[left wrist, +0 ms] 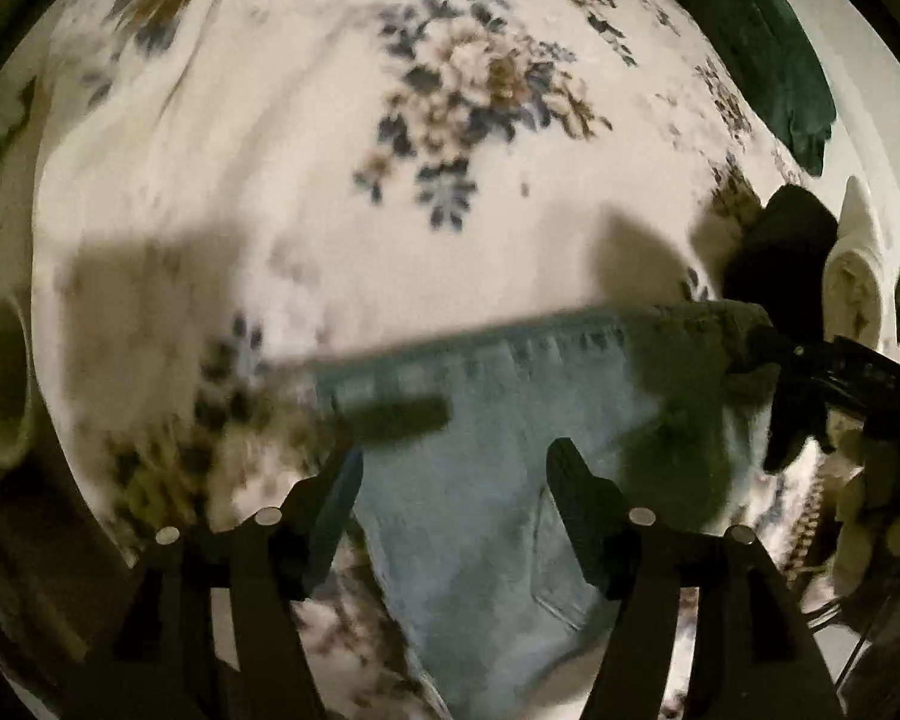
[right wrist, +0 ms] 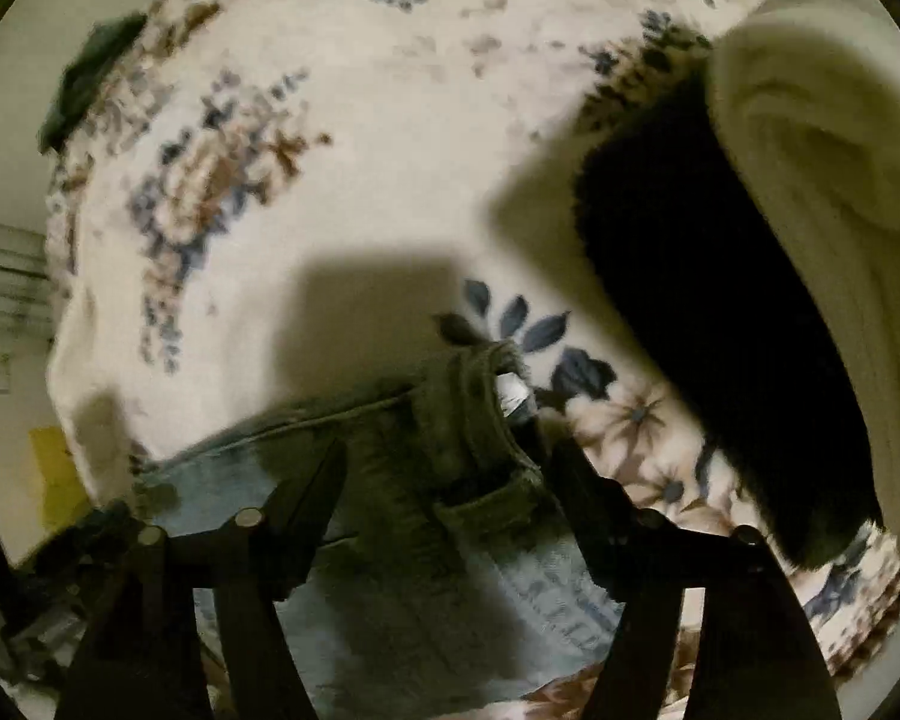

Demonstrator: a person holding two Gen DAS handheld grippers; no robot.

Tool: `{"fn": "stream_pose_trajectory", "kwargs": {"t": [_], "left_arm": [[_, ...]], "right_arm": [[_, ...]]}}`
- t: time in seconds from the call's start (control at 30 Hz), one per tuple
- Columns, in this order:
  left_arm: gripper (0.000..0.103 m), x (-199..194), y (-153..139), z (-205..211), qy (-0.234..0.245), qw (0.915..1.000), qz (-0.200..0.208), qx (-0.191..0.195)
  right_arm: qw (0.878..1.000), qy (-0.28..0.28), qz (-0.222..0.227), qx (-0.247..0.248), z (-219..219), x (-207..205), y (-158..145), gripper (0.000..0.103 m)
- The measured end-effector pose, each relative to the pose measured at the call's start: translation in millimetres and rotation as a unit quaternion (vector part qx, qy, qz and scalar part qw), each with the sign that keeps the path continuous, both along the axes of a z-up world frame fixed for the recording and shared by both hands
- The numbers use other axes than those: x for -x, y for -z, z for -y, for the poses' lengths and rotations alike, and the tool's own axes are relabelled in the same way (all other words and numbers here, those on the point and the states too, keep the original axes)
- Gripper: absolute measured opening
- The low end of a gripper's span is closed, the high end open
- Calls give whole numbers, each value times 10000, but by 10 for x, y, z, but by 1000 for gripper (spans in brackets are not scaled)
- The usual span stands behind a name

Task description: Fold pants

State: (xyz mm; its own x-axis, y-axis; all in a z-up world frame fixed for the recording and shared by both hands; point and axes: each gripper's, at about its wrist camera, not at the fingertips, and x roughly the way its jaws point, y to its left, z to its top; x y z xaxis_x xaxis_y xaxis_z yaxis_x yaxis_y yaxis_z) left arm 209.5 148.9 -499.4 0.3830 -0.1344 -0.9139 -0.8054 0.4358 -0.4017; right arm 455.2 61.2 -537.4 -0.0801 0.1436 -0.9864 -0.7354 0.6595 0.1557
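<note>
On the floral bedspread (left wrist: pixel 306 138), the light blue jeans (left wrist: pixel 480 480) lie spread near its near edge, waistband running across. The left gripper (left wrist: pixel 453 468) hangs over the denim with its jaws apart. The right gripper (right wrist: pixel 444 468) is likewise spread wide, straddling the waistband corner (right wrist: pixel 480 414). A black garment (right wrist: pixel 690 300) and a cream towel (right wrist: pixel 822 192) sit toward the bedspread's right edge.

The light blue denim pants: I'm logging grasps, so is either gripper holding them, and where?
Neither. The left gripper and right gripper both stand open over the light blue denim pants, the right one at the waistband corner.
</note>
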Motion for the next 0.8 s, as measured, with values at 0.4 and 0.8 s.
{"fn": "stream_pose_trajectory", "kwargs": {"t": [0.4,0.8], "left_arm": [[53,386,580,943,-1014,9870,-10,1246],[15,473,393,1352,-832,9931,22,825]], "right_arm": [[9972,717,-195,121,1001,185,-115,73],[9962,752,-379,220,1279,93,392,64]]}}
